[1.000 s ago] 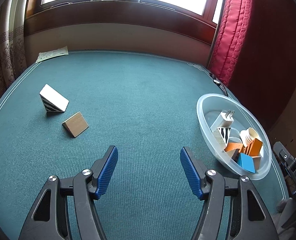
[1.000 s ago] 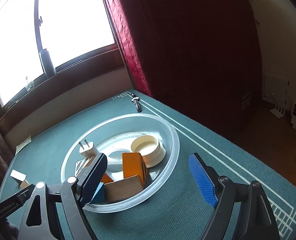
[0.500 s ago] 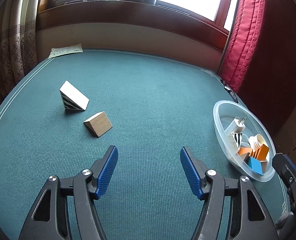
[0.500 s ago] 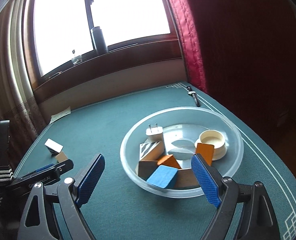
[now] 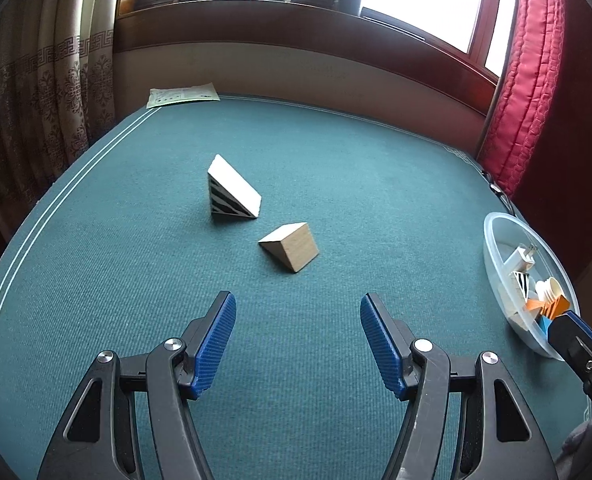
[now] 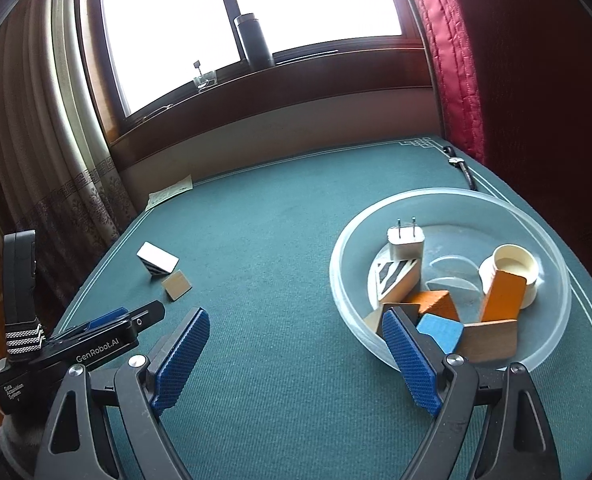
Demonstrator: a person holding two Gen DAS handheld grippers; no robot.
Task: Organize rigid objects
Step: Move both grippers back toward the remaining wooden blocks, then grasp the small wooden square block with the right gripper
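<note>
Two wedges lie on the green cloth: a white one with black stripes (image 5: 232, 194) and a plain wooden one (image 5: 290, 246) just right of it and nearer. My left gripper (image 5: 298, 316) hovers open a short way in front of the wooden wedge, nothing between its blue pads. The striped wedge (image 6: 157, 260) and wooden wedge (image 6: 177, 286) also show far left in the right wrist view. A clear plastic bowl (image 6: 552, 252) holds several blocks, a white plug and a cream lid. My right gripper (image 6: 296, 330) stands open and empty, its right pad over the bowl's near rim.
The bowl (image 5: 496, 248) sits at the right edge in the left wrist view. A paper sheet (image 5: 182, 94) lies at the far left corner. A wristwatch (image 6: 462, 166) lies by the red curtain (image 6: 452, 60). A dark flask (image 6: 254, 42) stands on the window sill.
Both views have swung left: the two wedges now sit nearly ahead of my left gripper and closer. The bowl has slid from under my right gripper to its right side.
</note>
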